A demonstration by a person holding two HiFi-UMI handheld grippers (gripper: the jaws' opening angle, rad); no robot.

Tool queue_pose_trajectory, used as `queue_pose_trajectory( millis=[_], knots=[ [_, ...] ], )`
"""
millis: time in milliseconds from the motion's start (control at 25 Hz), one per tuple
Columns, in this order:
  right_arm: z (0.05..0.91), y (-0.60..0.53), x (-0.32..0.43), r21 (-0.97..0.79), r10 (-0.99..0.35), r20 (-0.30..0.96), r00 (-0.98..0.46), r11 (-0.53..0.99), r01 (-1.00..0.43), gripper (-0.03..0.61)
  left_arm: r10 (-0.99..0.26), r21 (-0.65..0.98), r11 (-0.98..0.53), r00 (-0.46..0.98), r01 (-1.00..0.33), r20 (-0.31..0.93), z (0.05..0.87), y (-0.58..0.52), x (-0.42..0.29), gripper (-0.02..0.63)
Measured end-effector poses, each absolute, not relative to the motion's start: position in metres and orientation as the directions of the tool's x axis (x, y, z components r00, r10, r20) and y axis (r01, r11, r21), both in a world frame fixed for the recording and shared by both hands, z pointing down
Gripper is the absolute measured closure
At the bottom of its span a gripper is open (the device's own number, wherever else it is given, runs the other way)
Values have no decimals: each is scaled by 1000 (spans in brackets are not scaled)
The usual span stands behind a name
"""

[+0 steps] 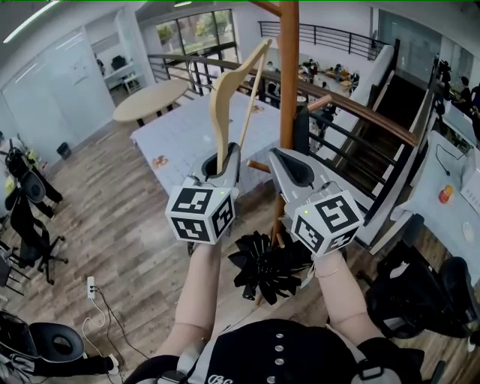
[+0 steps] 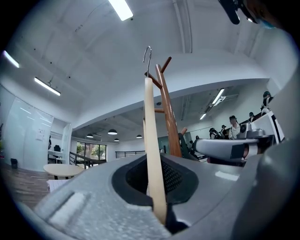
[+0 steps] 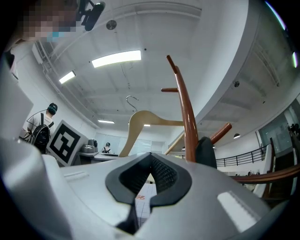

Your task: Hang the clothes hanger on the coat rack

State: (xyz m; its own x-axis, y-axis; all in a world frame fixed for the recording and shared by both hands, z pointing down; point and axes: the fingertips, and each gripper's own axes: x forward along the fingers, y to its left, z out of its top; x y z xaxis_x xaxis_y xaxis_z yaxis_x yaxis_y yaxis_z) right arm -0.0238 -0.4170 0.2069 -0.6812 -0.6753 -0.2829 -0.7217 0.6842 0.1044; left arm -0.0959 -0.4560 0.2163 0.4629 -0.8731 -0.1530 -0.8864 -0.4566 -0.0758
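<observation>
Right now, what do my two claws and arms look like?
The left claw and right claw are smooth grey shells tapering to a point, lined with black textured pads. Each carries a white cube printed with black square markers: left cube, right cube. The forearms have no sleeves; a black top with pale studs shows below.

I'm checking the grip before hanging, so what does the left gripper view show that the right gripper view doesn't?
Only the left gripper view: the left gripper shut on the wooden clothes hanger, which is seen edge-on. Only the right gripper view: the right gripper with its jaws together and nothing between them, the hanger's curved side profile, and the left gripper's marker cube. Both: the hanger's metal hook, the brown coat rack with its pegs, and ceiling lights.
</observation>
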Motion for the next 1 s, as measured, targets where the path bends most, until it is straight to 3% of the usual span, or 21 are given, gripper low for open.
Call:
queue_pose_trajectory(
  millis=[1000],
  knots=[
    [146,-441,-22,178,-650,-371,-664,652,-737,580,-853,-250,-448,494,-859,-168,151,-501,-84,614]
  ],
)
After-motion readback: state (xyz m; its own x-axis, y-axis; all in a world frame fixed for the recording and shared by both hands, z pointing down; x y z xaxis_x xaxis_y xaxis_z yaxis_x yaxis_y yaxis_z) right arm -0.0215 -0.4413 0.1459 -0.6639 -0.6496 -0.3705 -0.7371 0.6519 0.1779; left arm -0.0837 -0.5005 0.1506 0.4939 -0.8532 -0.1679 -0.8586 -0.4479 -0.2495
